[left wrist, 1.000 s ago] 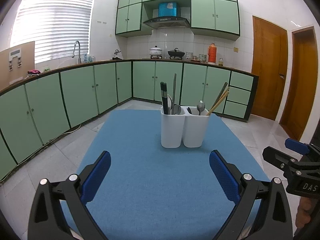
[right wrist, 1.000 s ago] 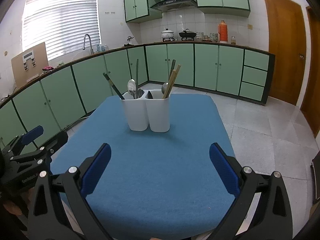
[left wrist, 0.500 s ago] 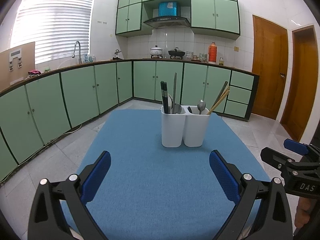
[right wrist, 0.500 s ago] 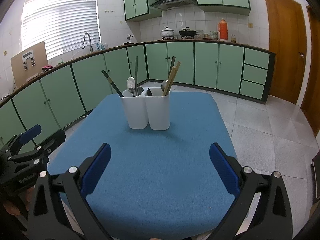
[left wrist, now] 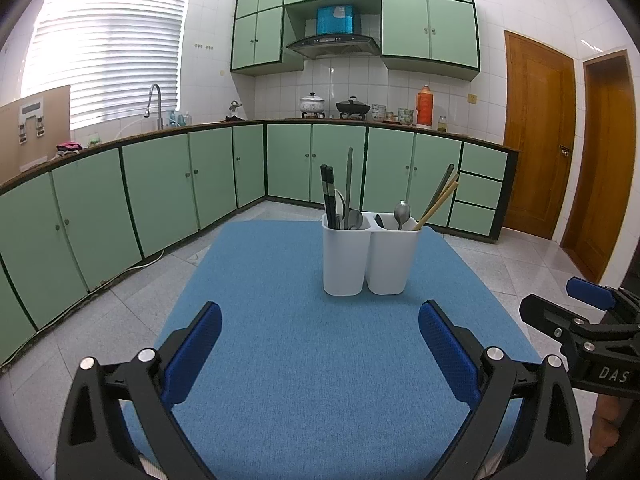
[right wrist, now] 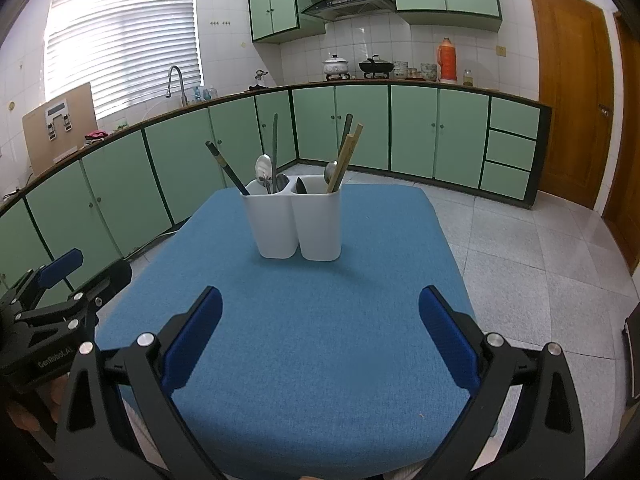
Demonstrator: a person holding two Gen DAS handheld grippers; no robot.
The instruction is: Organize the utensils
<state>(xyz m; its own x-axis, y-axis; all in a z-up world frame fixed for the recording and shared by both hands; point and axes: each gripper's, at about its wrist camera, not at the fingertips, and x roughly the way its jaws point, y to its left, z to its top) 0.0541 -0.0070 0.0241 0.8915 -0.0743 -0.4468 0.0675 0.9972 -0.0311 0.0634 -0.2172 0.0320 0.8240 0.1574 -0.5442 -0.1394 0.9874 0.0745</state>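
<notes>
A white two-compartment utensil holder (left wrist: 370, 258) stands upright on the blue table mat (left wrist: 304, 360); it also shows in the right wrist view (right wrist: 296, 222). Its left compartment holds black chopsticks (left wrist: 329, 196), a long grey utensil and spoons. Its right compartment holds a spoon (left wrist: 401, 214) and wooden chopsticks (left wrist: 438, 202). My left gripper (left wrist: 320, 344) is open and empty, well short of the holder. My right gripper (right wrist: 320, 340) is open and empty, also short of it. Each gripper shows at the edge of the other's view.
The mat (right wrist: 320, 340) covers a small table with floor tiles (right wrist: 520, 280) around it. Green kitchen cabinets (left wrist: 160, 184) line the far wall and left side. Wooden doors (left wrist: 536, 132) stand at the right.
Both grippers have drawn back slightly from the holder. Both stay open and empty. The holder and its utensils have not moved.
</notes>
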